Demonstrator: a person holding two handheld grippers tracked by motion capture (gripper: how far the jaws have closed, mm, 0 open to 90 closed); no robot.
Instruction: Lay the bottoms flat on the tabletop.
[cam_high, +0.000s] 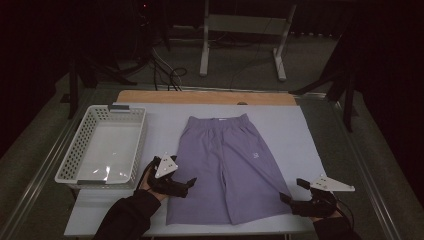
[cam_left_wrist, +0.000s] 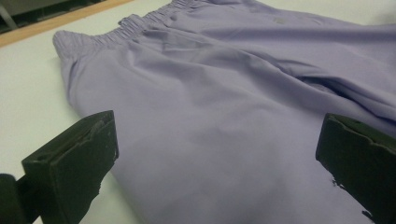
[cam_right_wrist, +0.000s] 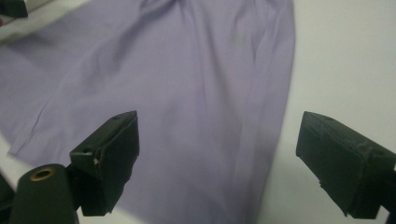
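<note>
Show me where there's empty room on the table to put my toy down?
Bare room lies between the shorts and the table's right edge, along the far strip by the wooden board, and inside the white basket. It's crowded near the front, where the left claw and right claw flank the hems.

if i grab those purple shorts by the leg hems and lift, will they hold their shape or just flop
Probably flop: the shorts lie flat on the table with soft creases, so the thin cloth should sag between the left gripper and right gripper. They look light. The gathered waistband is likely to hang lowest and swing.
</note>
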